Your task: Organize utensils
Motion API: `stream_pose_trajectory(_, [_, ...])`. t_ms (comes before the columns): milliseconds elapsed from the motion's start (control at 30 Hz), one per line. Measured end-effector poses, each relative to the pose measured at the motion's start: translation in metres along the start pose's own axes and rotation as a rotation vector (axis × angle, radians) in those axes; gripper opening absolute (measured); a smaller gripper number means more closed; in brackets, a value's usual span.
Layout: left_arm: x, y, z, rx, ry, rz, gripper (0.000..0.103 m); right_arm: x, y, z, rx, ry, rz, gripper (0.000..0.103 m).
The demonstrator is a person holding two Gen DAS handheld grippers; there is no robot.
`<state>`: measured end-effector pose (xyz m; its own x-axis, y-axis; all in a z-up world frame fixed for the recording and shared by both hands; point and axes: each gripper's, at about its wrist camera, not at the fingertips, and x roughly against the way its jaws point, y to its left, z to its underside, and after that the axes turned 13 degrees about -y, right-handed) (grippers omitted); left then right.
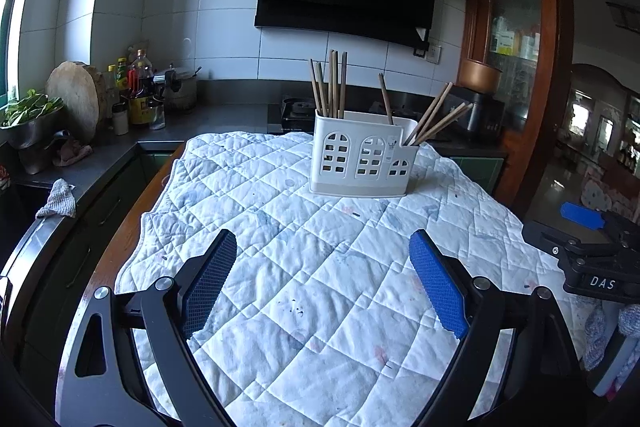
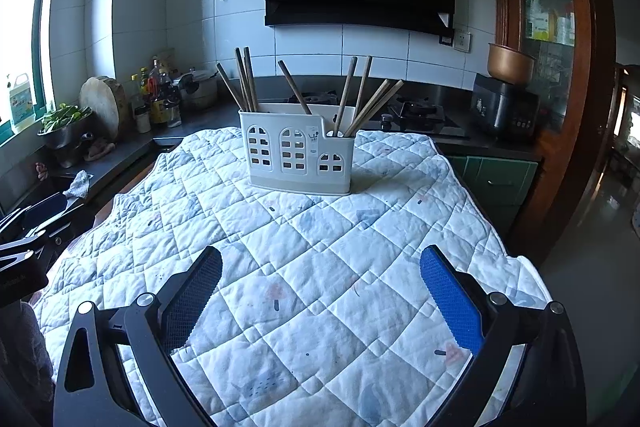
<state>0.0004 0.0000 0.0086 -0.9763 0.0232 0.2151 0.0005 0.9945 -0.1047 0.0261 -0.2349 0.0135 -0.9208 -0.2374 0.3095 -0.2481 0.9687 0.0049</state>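
Observation:
A white plastic utensil holder (image 1: 362,155) with window-shaped cut-outs stands upright on the quilted cloth (image 1: 312,247) toward the table's far side. It also shows in the right wrist view (image 2: 298,157). Several wooden chopsticks (image 1: 332,87) stand in its left compartment, one in the middle, and several lean out of the low right compartment (image 2: 370,105). My left gripper (image 1: 323,247) is open and empty, well short of the holder. My right gripper (image 2: 321,263) is open and empty, also short of it. Each gripper shows at the edge of the other's view.
A dark kitchen counter runs behind and to the left, with a round chopping board (image 1: 74,99), bottles (image 1: 138,87), a bowl of greens (image 1: 28,119) and a pot. A gas hob (image 2: 416,115) and a rice cooker (image 2: 502,107) stand behind the table. A wooden cabinet (image 1: 516,39) is on the right.

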Motion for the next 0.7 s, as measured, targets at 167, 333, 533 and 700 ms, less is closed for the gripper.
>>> stream_pose_trajectory(167, [0.0003, -0.0007, -0.001, 0.003, -0.005, 0.0, 0.088, -0.0003, -0.0018, 0.0003, -0.006, 0.0, 0.0, 0.096])
stream_pose_trajectory(333, [-0.0004, -0.0008, -0.0009, 0.004, 0.0, -0.002, 0.088, -0.0015, -0.0014, 0.0016, -0.004, 0.005, -0.001, 0.096])
stream_pose_trajectory(533, [-0.0022, -0.0012, -0.0011, 0.0, 0.004, 0.003, 0.088, -0.0032, 0.0, 0.0019, -0.004, 0.008, -0.006, 0.096])
stream_pose_trajectory(700, [-0.0026, -0.0017, -0.0009, 0.0, 0.005, 0.006, 0.088, -0.0041, 0.0001, 0.0017, -0.005, 0.009, -0.009, 0.096])
